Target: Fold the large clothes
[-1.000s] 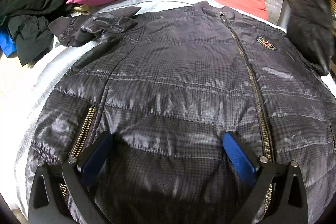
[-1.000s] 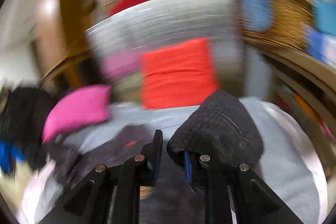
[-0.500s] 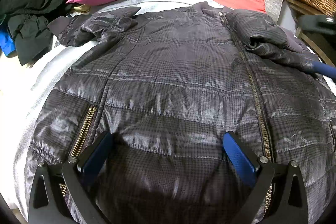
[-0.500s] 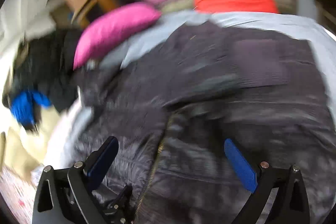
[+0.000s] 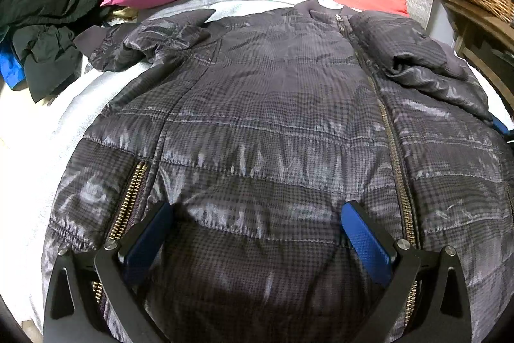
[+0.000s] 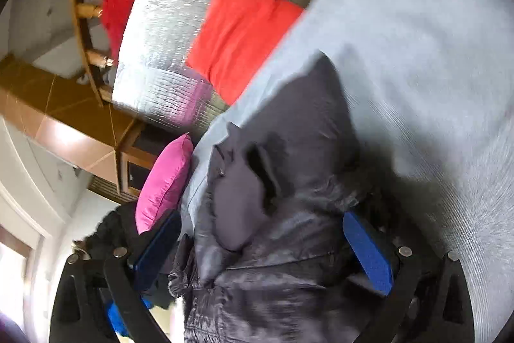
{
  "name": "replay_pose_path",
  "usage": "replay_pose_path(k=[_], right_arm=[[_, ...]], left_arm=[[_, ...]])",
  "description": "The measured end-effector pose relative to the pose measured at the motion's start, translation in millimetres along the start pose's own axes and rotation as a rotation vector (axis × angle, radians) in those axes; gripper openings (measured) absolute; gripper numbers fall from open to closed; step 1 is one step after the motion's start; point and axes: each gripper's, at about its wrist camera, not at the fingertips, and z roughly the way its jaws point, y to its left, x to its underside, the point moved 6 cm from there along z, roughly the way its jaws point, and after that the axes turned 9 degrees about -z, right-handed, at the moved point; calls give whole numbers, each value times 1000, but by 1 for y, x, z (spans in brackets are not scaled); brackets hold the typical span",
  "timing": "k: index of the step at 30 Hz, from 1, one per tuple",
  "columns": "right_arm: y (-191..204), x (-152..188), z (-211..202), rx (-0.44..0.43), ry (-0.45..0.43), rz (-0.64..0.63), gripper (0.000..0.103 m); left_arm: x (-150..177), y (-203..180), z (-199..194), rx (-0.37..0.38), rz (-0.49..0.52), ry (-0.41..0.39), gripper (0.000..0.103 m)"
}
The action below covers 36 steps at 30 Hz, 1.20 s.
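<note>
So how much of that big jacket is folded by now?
Barely begun. Done: the jacket lies flat, zipped, on the bed, and one sleeve is folded over its chest. In hand: nothing is gripped; the left tongs hover open over the hem, and the right tongs are open at the folded sleeve. Left: the other sleeve is sprawled out, and the body is unfolded.

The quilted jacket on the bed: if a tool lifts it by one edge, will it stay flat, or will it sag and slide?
The quilted jacket would probably sag: its folded sleeve already lies crumpled and limp. Its glossy shell suggests it may slip between the left tool's pads. The puffy quilted panels suggest it is light for its size.
</note>
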Motion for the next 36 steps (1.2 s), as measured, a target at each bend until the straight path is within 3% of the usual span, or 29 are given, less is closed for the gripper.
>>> replay_pose_path(k=[3, 6, 9, 14, 16, 18, 20, 22, 25, 28, 30, 32, 36], right_arm=[[7, 6, -7, -38, -35, -89, 102], [11, 11, -10, -70, -80, -117, 102], [3, 13, -11, -114, -107, -85, 102], [-5, 15, -25, -167, -135, -53, 102], [-8, 17, -28, -179, -141, -47, 102], [-8, 19, -26, -185, -145, -44, 102], [-9, 20, -28, -191, -147, -43, 102], [-9, 21, -27, -194, -149, -43, 102], [-8, 22, -26, -195, -149, -45, 102], [-9, 23, -26, -195, -150, -45, 102], [-8, 24, -25, -190, -147, -50, 102], [-8, 24, -24, -187, -146, -53, 102], [-7, 24, -24, -180, -144, -59, 102]], left_arm=[[-10, -8, -5, -43, 36, 55, 103], [-43, -44, -36, -29, 126, -50, 103], [-78, -106, -52, 5, 289, -129, 103], [-109, -202, -19, 10, 555, -133, 103], [-111, -220, 0, -21, 608, -110, 103], [-107, -224, 26, -54, 642, -37, 103], [-112, -221, 42, -102, 662, -27, 94], [-122, -213, 45, -71, 607, -19, 83], [-149, -172, 46, -30, 382, -18, 69], [-168, -109, 52, 26, 57, 6, 69], [-167, -73, 60, 57, -84, 50, 70], [-165, -40, 72, 56, -172, 84, 70], [-152, -12, 82, 52, -269, 121, 70]])
